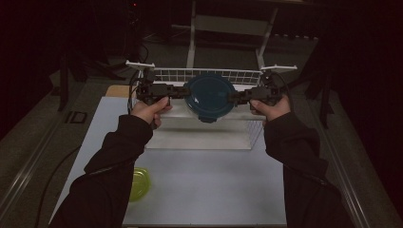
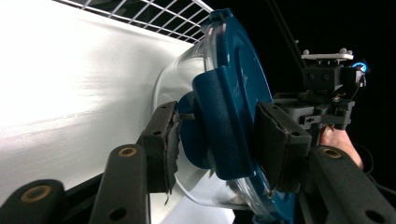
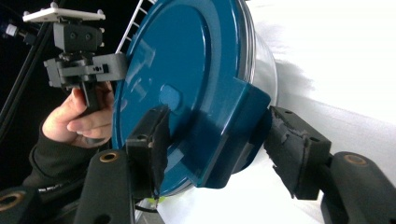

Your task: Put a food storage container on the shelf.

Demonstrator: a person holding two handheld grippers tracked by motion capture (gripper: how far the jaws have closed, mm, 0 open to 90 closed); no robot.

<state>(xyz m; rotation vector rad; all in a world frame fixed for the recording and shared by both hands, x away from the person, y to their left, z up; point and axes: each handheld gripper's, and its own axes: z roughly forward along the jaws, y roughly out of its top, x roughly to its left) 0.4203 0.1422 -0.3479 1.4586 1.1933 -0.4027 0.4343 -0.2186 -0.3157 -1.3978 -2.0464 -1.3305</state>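
No legible brand, label or writing on any object; small print on the far gripper's grey body too fine to read.

Round clear container [image 1: 209,97] with dark blue lid [image 2: 243,93], held up between both grippers above the white wire rack [image 1: 209,76] at the far side of the table. Left gripper [image 1: 178,91] clamped at the container's left rim, right gripper [image 1: 236,97] at its right rim. In the left gripper view, jaws closed partway onto a blue latch tab [image 2: 212,126] of the lid, one pad [image 2: 163,140] against the clear wall side, the other on the lid's top face. In the right gripper view, jaws likewise closed around the opposite tab [image 3: 233,135], one pad [image 3: 149,144] on the lid's face, the other [image 3: 294,144] just behind the tab; contact on that side hard to confirm. Lid seated on the container, face-up in the high view.

White tabletop [image 1: 209,190], matte, with a paler rectangular sheet under the rack. Yellow-green lidded tub [image 1: 140,183] near the left forearm, well apart from the rack. Tan patch at the table's far left corner [image 1: 117,90]. Dark sleeves [image 1: 119,156] entering from below. Room dim: grey floor, a white frame stand [image 1: 228,28] behind the table, black cables at the left, one small red light in the far dark.
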